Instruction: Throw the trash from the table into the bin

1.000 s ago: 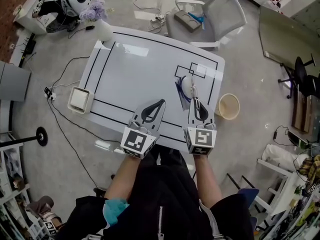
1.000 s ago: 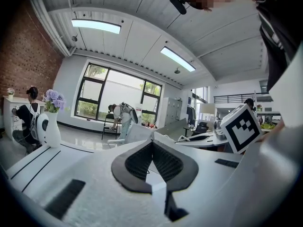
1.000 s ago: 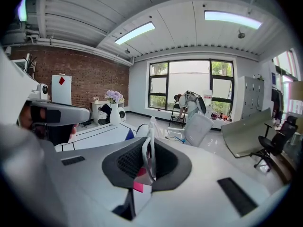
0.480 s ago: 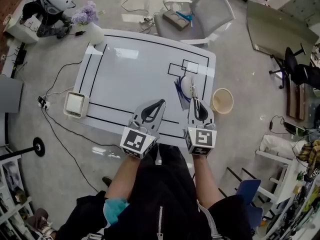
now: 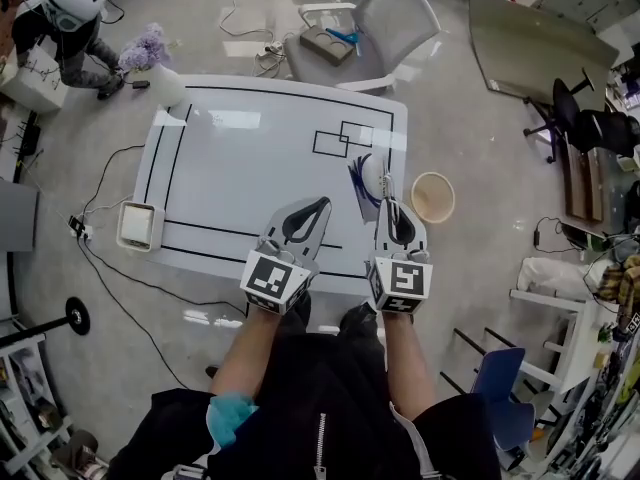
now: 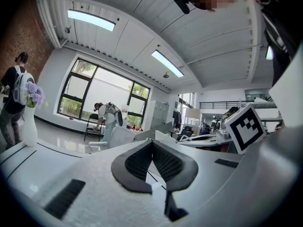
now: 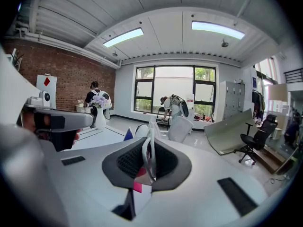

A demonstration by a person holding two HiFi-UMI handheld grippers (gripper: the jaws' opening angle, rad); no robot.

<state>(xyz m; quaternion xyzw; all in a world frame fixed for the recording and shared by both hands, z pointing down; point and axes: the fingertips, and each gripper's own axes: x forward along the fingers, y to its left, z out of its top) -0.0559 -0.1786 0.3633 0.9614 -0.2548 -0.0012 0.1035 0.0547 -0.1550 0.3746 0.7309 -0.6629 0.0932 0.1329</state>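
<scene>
The right tool [image 5: 392, 208] is seen clamped shut, and a thin strip of the wrapper [image 5: 370, 176] is pinched between its pads. The rest of this white and blue wrapper sticks out ahead of the tips, above the worktop [image 5: 240, 168]. It is judged light, limp and crinkly. An edge pinch like this one should serve, though the film may be slick and could slide out if swung hard. The left tool [image 6: 152, 145] is held alongside, its jaws together on nothing.

Just right of the right tool's tips, the bin [image 5: 433, 196] is seen on the floor, open-topped, close beside the worktop's right edge. Only that edge is judged to lie between wrapper and bin. Further ahead, a chair [image 5: 385, 23] stands beyond the worktop. Far ahead and left of the left tool, a vase of flowers [image 5: 150, 63] is seen at the corner. Left of that tool, a white box [image 5: 138, 226] sits by the worktop's side, with cables trailing across the floor.
</scene>
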